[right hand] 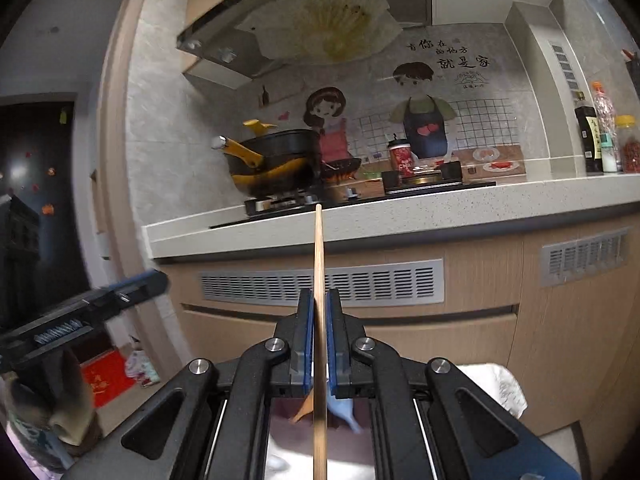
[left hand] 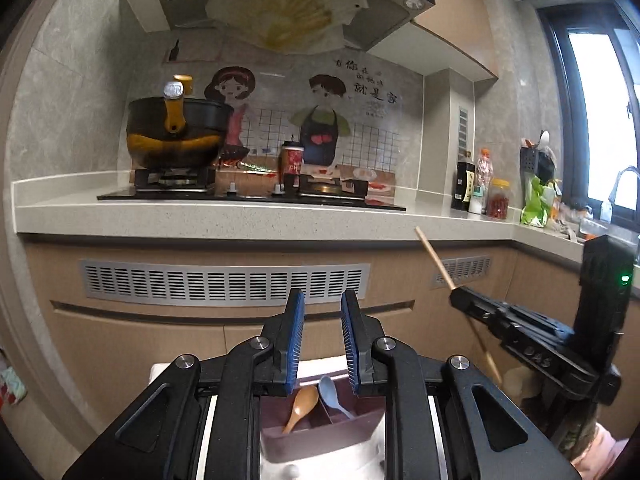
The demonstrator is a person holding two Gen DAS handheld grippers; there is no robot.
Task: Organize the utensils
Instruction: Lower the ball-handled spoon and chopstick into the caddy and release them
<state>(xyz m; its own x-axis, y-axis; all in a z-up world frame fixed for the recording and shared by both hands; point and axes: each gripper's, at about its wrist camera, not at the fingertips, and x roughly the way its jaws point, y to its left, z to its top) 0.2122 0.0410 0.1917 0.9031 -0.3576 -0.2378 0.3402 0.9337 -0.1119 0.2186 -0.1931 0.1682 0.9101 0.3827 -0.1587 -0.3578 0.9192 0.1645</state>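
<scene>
My right gripper (right hand: 320, 296) is shut on a long wooden chopstick (right hand: 319, 248) that stands upright between its blue pads. In the left wrist view the same gripper (left hand: 460, 296) hangs at the right with the chopstick (left hand: 434, 258) slanting through it. My left gripper (left hand: 323, 296) is slightly open with nothing between its pads. It shows blurred at the left of the right wrist view (right hand: 152, 280). Below both lies a mauve divided organizer (left hand: 320, 436) with a brown wooden spoon (left hand: 300, 406) and a pale blue spoon (left hand: 334, 394) in it.
Ahead runs a speckled kitchen counter (left hand: 240, 216) over wood cabinets with vent grilles. A black and yellow wok (left hand: 176, 132) sits on the gas hob, with a red cup (left hand: 291, 160) beside it. Bottles and jars (left hand: 480, 188) stand at the right. A white cloth (right hand: 500, 388) lies under the organizer.
</scene>
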